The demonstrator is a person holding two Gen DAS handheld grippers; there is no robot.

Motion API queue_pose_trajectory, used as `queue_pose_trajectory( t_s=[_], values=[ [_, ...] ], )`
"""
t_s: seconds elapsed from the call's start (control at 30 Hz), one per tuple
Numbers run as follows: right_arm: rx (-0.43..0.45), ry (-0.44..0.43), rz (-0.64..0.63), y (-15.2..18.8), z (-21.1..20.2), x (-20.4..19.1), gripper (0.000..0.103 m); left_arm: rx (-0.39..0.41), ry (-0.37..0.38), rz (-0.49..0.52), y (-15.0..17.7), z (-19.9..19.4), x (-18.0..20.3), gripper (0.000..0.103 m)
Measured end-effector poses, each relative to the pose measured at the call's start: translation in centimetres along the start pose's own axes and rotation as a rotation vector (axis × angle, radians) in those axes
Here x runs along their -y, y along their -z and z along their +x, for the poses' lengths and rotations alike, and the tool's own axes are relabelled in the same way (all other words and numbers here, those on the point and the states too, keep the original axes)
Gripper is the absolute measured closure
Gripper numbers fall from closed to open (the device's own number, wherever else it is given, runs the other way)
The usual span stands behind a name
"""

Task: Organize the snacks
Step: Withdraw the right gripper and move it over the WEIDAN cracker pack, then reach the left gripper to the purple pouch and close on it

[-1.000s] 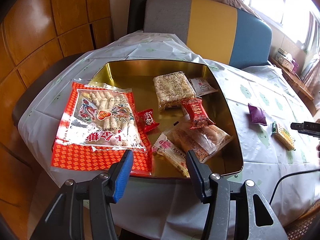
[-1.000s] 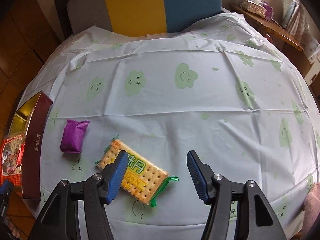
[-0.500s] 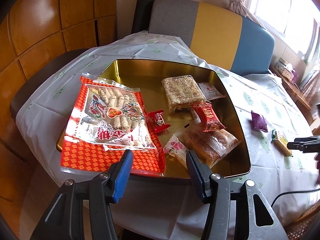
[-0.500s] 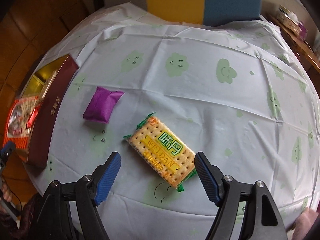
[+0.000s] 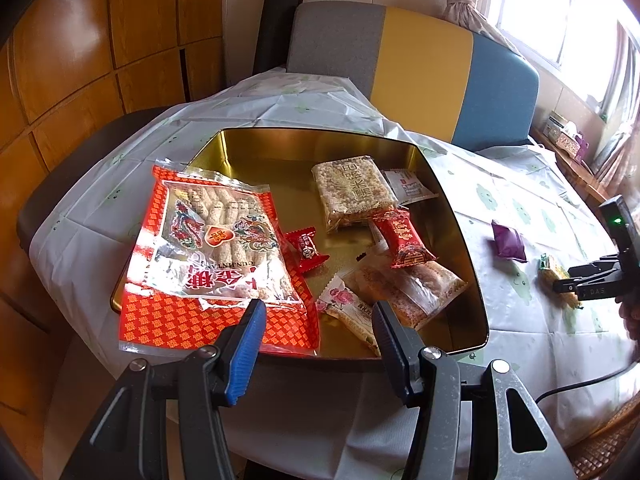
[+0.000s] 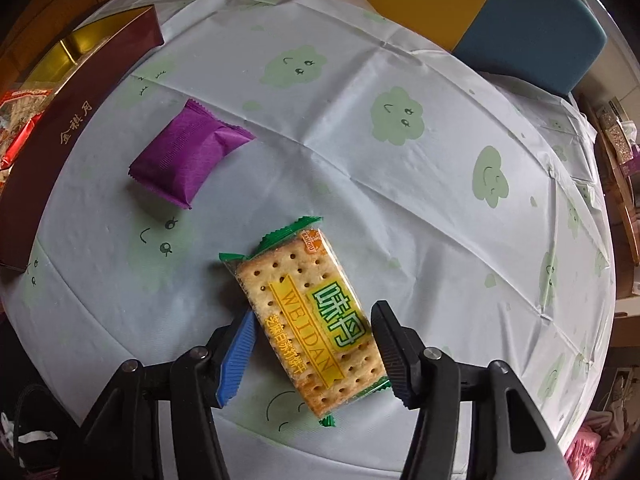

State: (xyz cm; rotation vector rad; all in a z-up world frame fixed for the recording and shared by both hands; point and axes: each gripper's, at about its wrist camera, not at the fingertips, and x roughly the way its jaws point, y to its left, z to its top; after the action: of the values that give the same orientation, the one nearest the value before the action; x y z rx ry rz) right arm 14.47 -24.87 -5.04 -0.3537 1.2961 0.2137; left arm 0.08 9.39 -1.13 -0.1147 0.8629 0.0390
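Right wrist: my right gripper (image 6: 314,344) jaws closing around the green-edged clear-wrapped cracker packet (image 6: 310,320) near the table's front edge; I'd squeeze its long sides gently.

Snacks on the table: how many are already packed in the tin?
Several packets already lie in the gold tin. The right hand-held gripper is closing around the cracker packet, not yet gripping it. The purple packet still waits on the tablecloth.
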Motion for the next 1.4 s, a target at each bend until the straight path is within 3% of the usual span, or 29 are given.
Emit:
queue_pose_trajectory(
  t_s=[0.1,0.23,0.4,0.57,0.63,0.67,0.73,0.8,0.93,1.03,1.13,1.27,1.4],
  values=[
    [0.061,-0.027,0.104,1.1,-1.3,1.3,0.048,-0.004,0.013,0.008,-0.2,0.1,0.6,0.047],
    [0.052,-0.078,0.265,2.5,-0.4,3.3,0.046,0.003,0.036,0.050,-0.5,-0.3,2.1,0.047],
    [0.036,-0.109,0.310,3.0,0.8,4.4,0.044,0.026,0.070,0.095,-1.6,-1.2,4.2,0.037],
    [0.066,-0.117,0.314,2.6,0.3,4.5,0.040,0.020,0.120,0.185,-3.0,-1.3,8.1,0.037],
    [0.074,-0.115,0.316,2.4,0.1,4.3,0.039,0.008,0.132,0.227,-3.7,-0.9,10.1,0.028],
    [0.077,-0.111,0.317,2.2,0.0,4.3,0.039,0.002,0.135,0.246,-4.1,-0.6,11.2,0.019],
    [0.095,-0.098,0.327,2.1,-0.7,3.7,0.039,-0.011,0.166,0.267,-4.7,0.0,13.1,0.016],
    [0.123,-0.100,0.355,2.4,-1.5,4.1,0.039,-0.048,0.206,0.284,-5.4,1.2,15.1,0.006],
    [0.169,-0.101,0.428,2.8,-2.7,5.6,0.039,-0.111,0.206,0.325,-6.2,4.2,18.7,0.002],
    [0.191,-0.080,0.477,2.9,-3.3,7.2,0.039,-0.205,0.215,0.370,-6.4,7.0,21.3,0.001],
    [0.185,-0.056,0.507,2.9,-3.1,7.8,0.039,-0.270,0.174,0.373,-6.3,9.5,22.6,0.001],
    [0.188,-0.022,0.501,2.5,-2.9,7.8,0.039,-0.248,0.119,0.369,-6.8,11.6,23.4,0.001],
    [0.187,-0.010,0.486,2.3,-2.9,7.7,0.039,-0.236,0.137,0.342,-7.3,12.6,23.5,0.001]
  ],
)
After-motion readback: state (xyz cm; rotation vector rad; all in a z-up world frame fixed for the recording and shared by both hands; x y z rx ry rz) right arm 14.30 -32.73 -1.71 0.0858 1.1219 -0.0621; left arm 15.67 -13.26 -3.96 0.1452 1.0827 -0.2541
